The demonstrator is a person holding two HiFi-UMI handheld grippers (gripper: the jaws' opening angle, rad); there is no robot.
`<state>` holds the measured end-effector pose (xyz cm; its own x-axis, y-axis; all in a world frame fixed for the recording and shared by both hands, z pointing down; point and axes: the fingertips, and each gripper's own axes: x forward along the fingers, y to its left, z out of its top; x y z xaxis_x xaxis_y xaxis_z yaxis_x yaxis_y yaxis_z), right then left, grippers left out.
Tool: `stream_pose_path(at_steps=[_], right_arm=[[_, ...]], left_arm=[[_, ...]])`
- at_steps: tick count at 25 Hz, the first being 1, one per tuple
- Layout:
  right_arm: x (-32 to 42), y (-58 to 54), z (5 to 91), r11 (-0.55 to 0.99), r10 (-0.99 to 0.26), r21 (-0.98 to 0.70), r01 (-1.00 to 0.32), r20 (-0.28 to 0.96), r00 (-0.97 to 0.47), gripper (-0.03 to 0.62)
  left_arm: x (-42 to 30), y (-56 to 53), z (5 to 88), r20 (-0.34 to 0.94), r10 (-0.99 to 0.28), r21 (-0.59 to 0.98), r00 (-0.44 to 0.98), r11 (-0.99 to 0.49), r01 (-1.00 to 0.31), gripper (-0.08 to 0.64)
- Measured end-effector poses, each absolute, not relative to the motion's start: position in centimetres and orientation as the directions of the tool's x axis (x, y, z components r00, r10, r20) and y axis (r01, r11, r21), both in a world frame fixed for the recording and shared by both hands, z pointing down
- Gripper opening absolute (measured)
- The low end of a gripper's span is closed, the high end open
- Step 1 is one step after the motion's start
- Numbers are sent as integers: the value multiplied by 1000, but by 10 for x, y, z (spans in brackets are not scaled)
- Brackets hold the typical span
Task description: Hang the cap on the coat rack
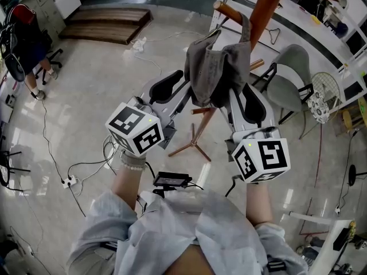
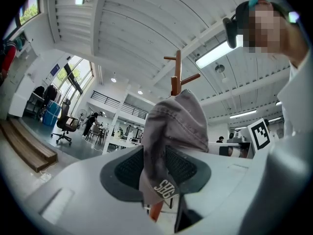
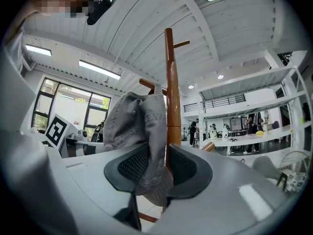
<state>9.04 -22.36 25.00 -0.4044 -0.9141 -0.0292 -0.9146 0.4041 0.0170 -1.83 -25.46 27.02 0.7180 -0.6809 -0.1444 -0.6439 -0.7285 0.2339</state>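
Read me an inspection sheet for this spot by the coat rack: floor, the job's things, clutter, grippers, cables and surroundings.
Surface: glossy pale floor; no table in use.
Job's things: grey denim cap draped at a peg of the brown wooden coat rack; cannot tell whether the peg carries it yet.
Clutter: flat wooden platform lying on the floor.
Grippers: left gripper shut on the cap; right gripper open, cap fabric between its jaws.
Cables: white power strip with cords trailing across the floor.
Surroundings: grey-green chair and white shelving frame beside the rack.
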Motion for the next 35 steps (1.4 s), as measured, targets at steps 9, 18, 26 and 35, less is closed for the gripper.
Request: stream_pose_path(at_steps=[9, 18, 26, 35], right_arm=[[91, -208, 245, 414, -908, 42, -909, -54, -416, 118], [96, -193, 242, 420, -901, 25, -907, -102, -421, 102], [94, -180, 246, 437, -889, 85, -895, -110, -444, 21], [80, -164, 250, 500, -850, 130, -856, -114, -513, 6]], left_arm=[[-26, -241, 267, -152, -699, 222, 699, -713, -665, 114], [-40, -224, 265, -174, -727, 211, 664, -686, -696, 112], [-48, -208, 265, -164, -760, 177, 629, -650, -739, 25], [-44, -182, 267, -141, -767, 63, 627, -639, -767, 3]])
